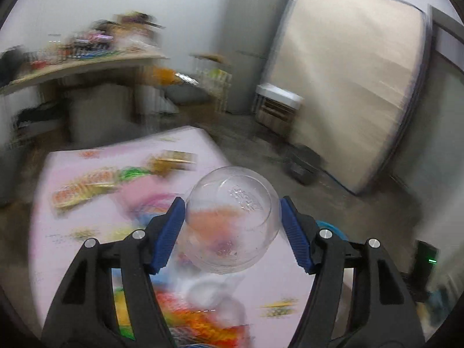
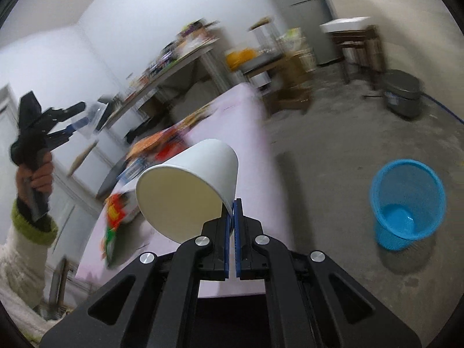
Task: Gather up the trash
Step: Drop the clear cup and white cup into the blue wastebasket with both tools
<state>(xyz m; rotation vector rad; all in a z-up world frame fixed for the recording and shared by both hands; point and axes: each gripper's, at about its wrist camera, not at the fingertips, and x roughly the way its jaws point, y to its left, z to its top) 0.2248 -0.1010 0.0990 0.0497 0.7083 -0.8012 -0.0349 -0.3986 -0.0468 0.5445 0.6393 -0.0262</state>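
Clear plastic forms the cup [image 1: 232,221] that sits between the blue pads of the left gripper [image 1: 232,226], its round wall touching both pads [image 1: 169,233], so the fingers pinch it across its width above the pink table [image 1: 58,232], which is littered with blurred, colourful wrappers [image 1: 84,185]. From the right wrist view, the right gripper [image 2: 231,211] has its fingers pressed together on the rim of a white paper cup [image 2: 185,185], which hangs tilted with its mouth facing the camera. A blue mesh wastebasket [image 2: 406,203] stands on the grey floor to the right, well apart from the table's edge. At far left a hand [image 2: 37,174] in a green-cuffed sleeve [image 2: 32,226] holds the other gripper raised.
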